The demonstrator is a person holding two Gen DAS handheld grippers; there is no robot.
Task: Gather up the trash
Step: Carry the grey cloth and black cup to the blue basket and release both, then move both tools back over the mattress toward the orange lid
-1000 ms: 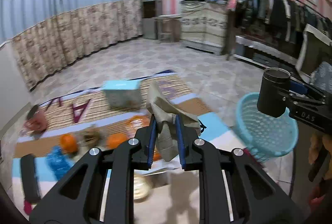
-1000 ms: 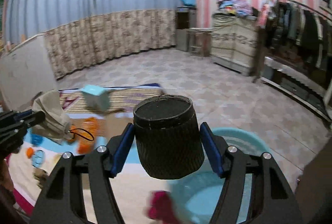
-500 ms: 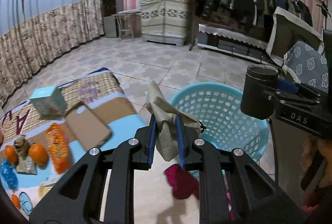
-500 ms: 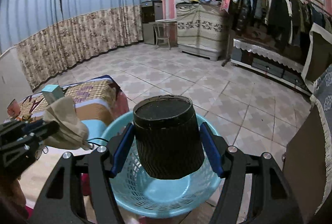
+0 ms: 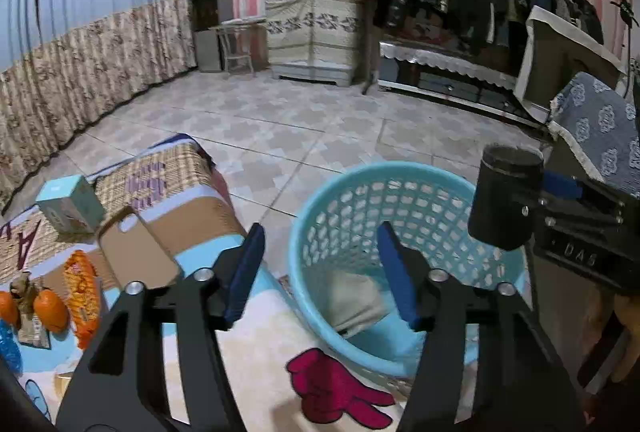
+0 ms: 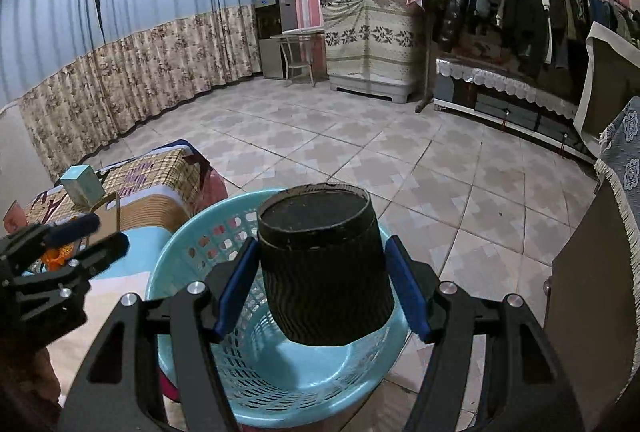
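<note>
The left gripper is opening its jaws with nothing between them; the beige rag lies below in the blue basket. The right gripper pinches a black cup over the basket, beside a mat holding a phone case and box

I see a tiled floor in grey and beige. On it stands a light blue basket with a perforated wall, just beside a low surface covered by a patterned cloth. Directly on the cloth I see a small teal box, a brown phone case lying flat near it, an orange wrapper and two orange fruits at the left edge. The cloth shows a red hand print near the basket's base.
</note>
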